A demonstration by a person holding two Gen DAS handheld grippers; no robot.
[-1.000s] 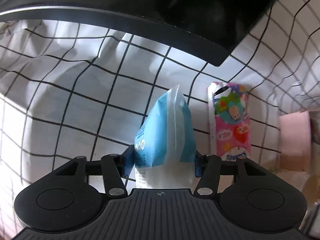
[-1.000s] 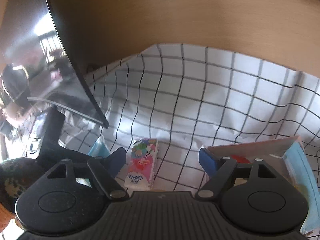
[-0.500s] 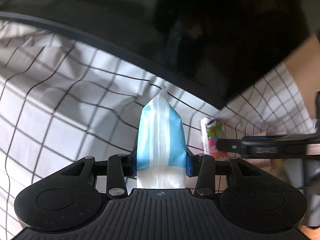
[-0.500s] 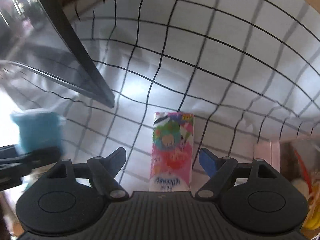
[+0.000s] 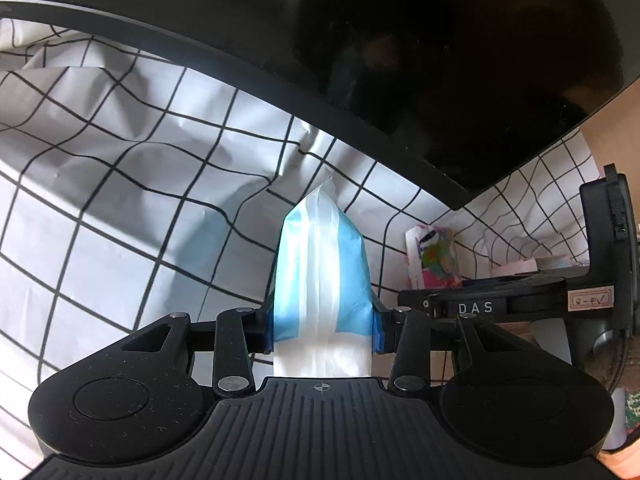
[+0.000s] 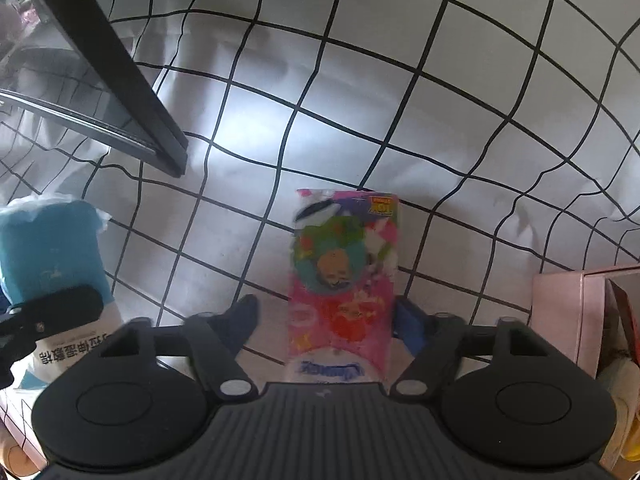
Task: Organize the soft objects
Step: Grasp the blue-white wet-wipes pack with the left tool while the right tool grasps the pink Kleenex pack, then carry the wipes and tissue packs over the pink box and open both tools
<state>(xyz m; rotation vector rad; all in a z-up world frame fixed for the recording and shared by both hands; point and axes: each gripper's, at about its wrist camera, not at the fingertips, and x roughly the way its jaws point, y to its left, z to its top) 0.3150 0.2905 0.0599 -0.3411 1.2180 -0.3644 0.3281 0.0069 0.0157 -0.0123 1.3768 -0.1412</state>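
2 grippers are at work over the checked cloth (image 6: pixel 360 92) that covers the desk. The left gripper (image 5: pixel 322 326) is clamped on a blue-and-white tissue pack (image 5: pixel 322 280), held upright with its sealed tip pointing toward the dark monitor (image 5: pixel 400 60); it was already gripped 1 second ago, and since then it has been carried right, closer to the other gripper.

The bigger change is on the right. 1 second ago the right gripper (image 6: pixel 326 318) hung well back from the cartoon-printed tissue pack (image 6: pixel 346 276); now it has dropped and advanced so that its fingers straddle the pack, which lies flat on the cloth. The jaws stand apart: the right pad looks to be touching the pack's edge, while a gap shows at the left finger (image 6: pixel 240 320), so no grasp yet.

My reading is that the second pick is about to close. A pink box (image 6: pixel 568 320) sits just right of this pack, probably where these soft packs belong.
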